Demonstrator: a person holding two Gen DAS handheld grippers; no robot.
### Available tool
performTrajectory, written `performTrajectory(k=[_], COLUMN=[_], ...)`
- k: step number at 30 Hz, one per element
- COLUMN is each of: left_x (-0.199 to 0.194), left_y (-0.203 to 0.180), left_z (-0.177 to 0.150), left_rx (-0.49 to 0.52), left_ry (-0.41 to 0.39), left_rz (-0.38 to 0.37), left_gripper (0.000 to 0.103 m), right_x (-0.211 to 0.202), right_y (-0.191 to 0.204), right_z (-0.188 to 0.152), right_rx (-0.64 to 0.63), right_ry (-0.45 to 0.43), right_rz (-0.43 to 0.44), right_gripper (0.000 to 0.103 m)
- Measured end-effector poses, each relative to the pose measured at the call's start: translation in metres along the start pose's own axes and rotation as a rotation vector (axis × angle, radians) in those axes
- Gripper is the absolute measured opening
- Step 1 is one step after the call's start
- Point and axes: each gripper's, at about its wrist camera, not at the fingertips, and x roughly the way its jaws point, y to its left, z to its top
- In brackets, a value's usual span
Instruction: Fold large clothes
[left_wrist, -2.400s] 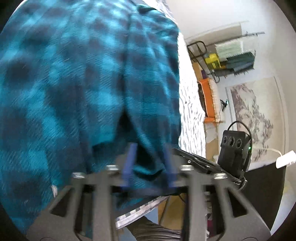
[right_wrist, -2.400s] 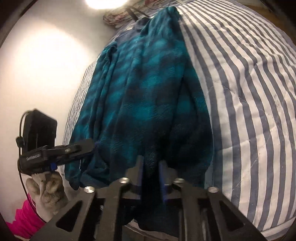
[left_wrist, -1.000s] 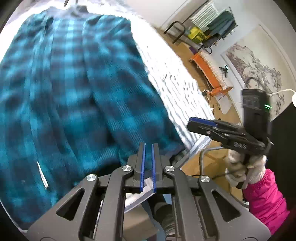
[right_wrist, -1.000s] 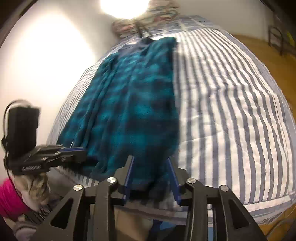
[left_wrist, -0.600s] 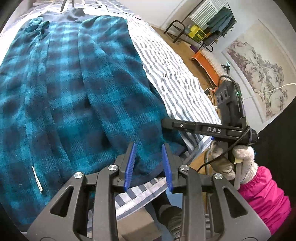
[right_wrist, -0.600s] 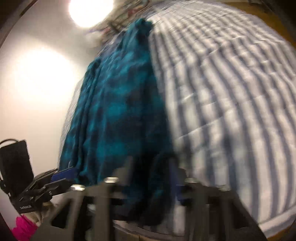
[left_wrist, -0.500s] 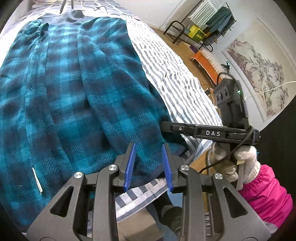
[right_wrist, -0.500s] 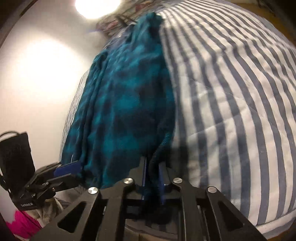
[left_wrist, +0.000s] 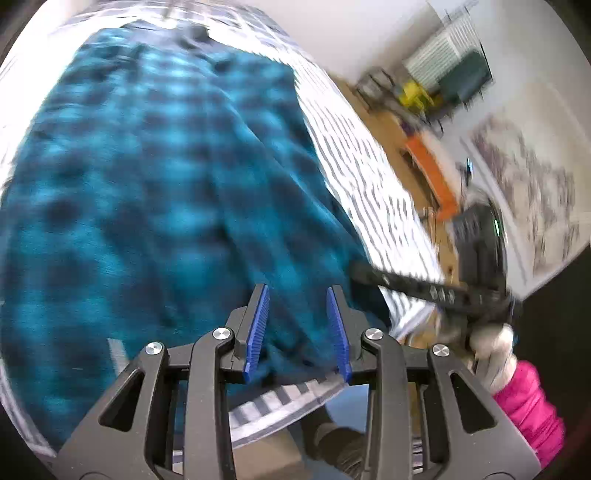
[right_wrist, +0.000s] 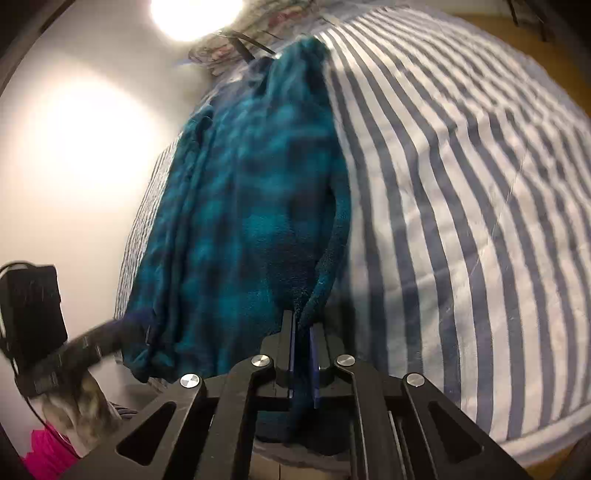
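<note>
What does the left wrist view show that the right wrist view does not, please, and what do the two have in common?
Only the left wrist view shows the left hand-held gripper with its blue pads apart over the blanket's near hem, an orange item on the floor, a rack and a wall picture.

Only the right wrist view shows the right hand-held gripper shut on the blanket's edge, a bright lamp and the wide bare side of the bed.

Both show the teal checked blanket on the striped bed cover, and a pink sleeve.
</note>
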Motion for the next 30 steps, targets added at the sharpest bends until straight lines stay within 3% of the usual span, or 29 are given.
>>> performTrajectory(k=[2, 5, 10, 16, 21, 26, 29, 30], left_x=[-0.021, -0.063, -0.119, -0.168, -0.187, -0.189, -0.18, -0.174], left_y=[0.015, 0.038, 0.068, 0.109, 0.129, 0.136, 0.137, 0.137], left_z=[0.009, 0.022, 0.034, 0.035, 0.033, 0.033, 0.032, 0.031], left_rx=[-0.044, -0.121, -0.21, -0.338, -0.39, -0.402, -0.396, -0.393], left_ry=[-0.055, -0.159, -0.292, -0.399, -0.445, -0.447, -0.422, -0.408], left_rz=[-0.004, -0.018, -0.05, -0.109, -0.101, -0.08, -0.055, -0.048], left_gripper=[0.032, 0.032, 0.032, 0.032, 0.032, 0.032, 0.032, 0.032], right_x=[-0.007, -0.014, -0.002, 0.059, 0.121, 0.139, 0.117, 0.107], right_y=[0.017, 0.069, 0.149, 0.218, 0.236, 0.231, 0.224, 0.222], right_z=[0.001, 0.005, 0.006, -0.013, -0.036, -0.047, -0.03, -0.023], right_rx=[-0.044, -0.212, -0.463, -0.739, -0.865, -0.921, -0.809, -0.768], right_ry=[-0.012, -0.025, -0.015, 0.097, 0.241, 0.28, 0.283, 0.276], right_rz=[-0.058, -0.193, -0.322, -0.419, -0.425, -0.433, -0.283, -0.217], right_gripper=[0.003, 0.003, 0.003, 0.003, 0.003, 0.005, 0.018, 0.03])
